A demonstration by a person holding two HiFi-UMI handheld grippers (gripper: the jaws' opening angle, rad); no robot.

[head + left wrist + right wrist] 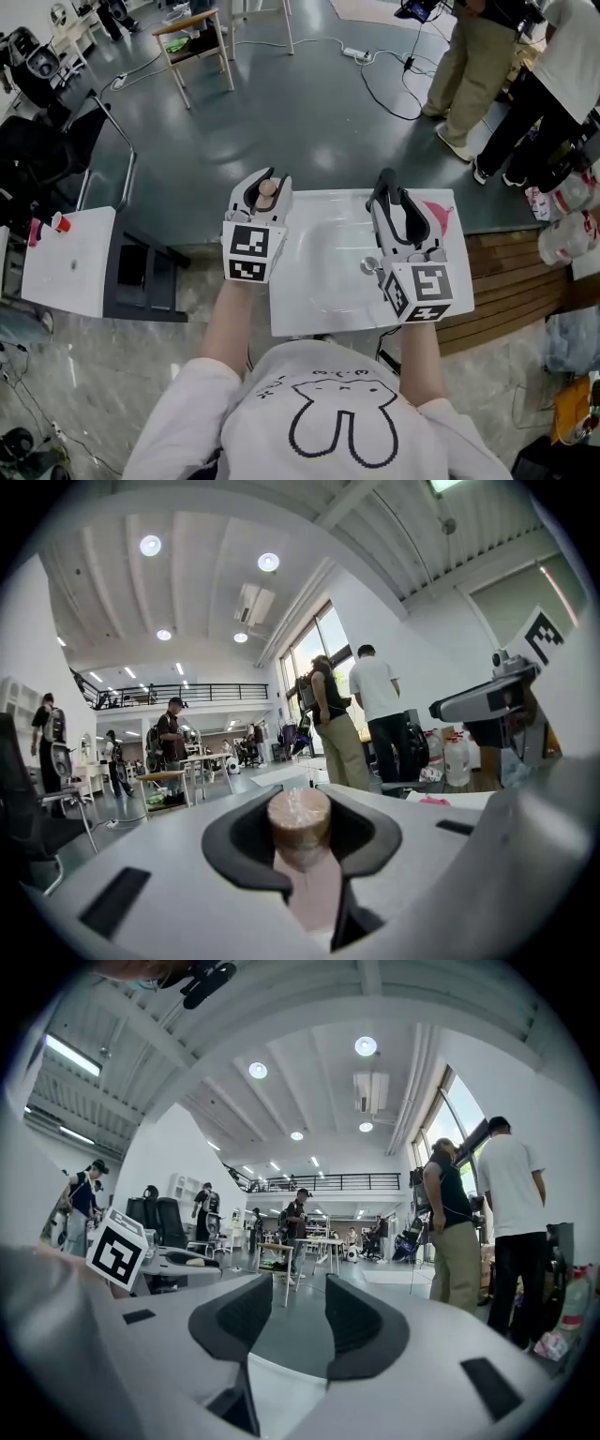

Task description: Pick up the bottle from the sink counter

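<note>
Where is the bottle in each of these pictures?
Head view: the bottle sits centre-left, clamped in the left gripper at the sink counter's far left corner.
Left gripper view: bottom centre, between the jaws, tan cap facing the camera.
Right gripper view: not clearly visible; a pale speck at the left may be it.
Shared landmark: the person in khaki trousers, in all three.

No words or numbers can be read, only coded square markers [247,255] on 2 cubes [424,291].
</note>
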